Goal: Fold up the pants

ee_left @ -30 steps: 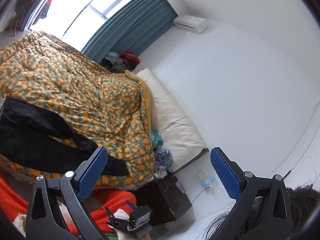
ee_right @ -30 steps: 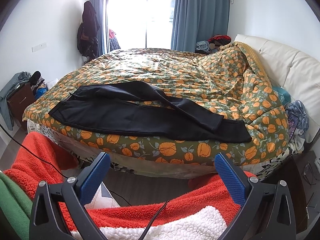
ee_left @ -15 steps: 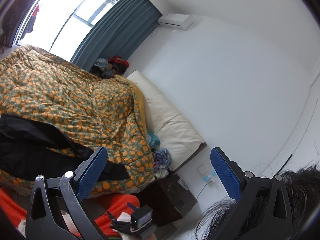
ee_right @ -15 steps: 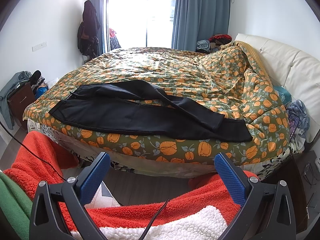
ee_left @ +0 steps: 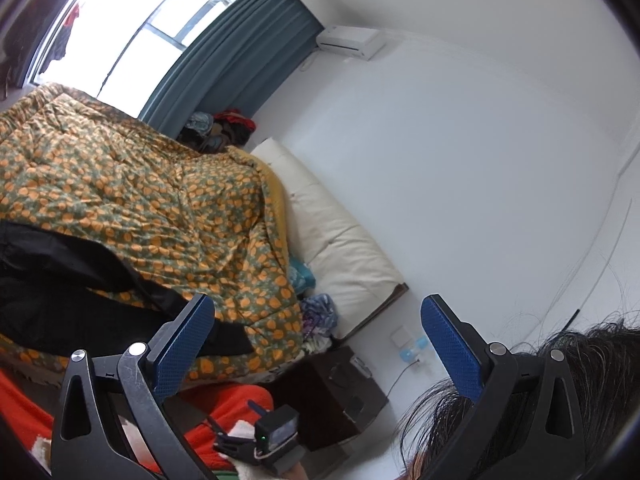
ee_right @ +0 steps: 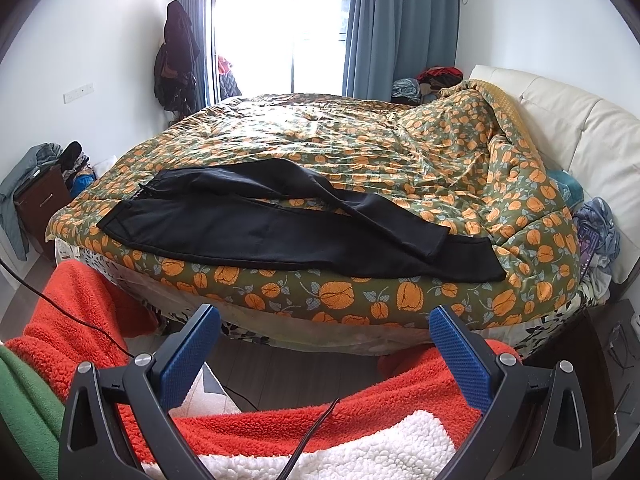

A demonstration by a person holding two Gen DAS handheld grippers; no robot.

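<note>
Black pants (ee_right: 280, 228) lie spread along the near edge of the bed on an orange-flowered quilt (ee_right: 360, 152), waistband at left, legs running right, one leg crossed over the other. My right gripper (ee_right: 324, 328) is open and empty, held well short of the bed, above red fleece. My left gripper (ee_left: 316, 320) is open and empty, tilted, raised and aimed toward the bed's head end and the white wall. The pants (ee_left: 72, 292) show at the left edge of the left wrist view.
A cream headboard (ee_right: 580, 128) stands at the right. A dark nightstand (ee_left: 340, 392) is beside the bed and another (ee_right: 36, 204) at the left. Red, white and green fleece (ee_right: 280, 420) fills the foreground. A cable (ee_right: 308, 440) crosses it. Dark hair (ee_left: 560, 380) shows near the left gripper.
The left gripper's view has swung, first up toward the wall, then back down a little toward the bed. The right gripper has stayed almost still. Both stay open.
</note>
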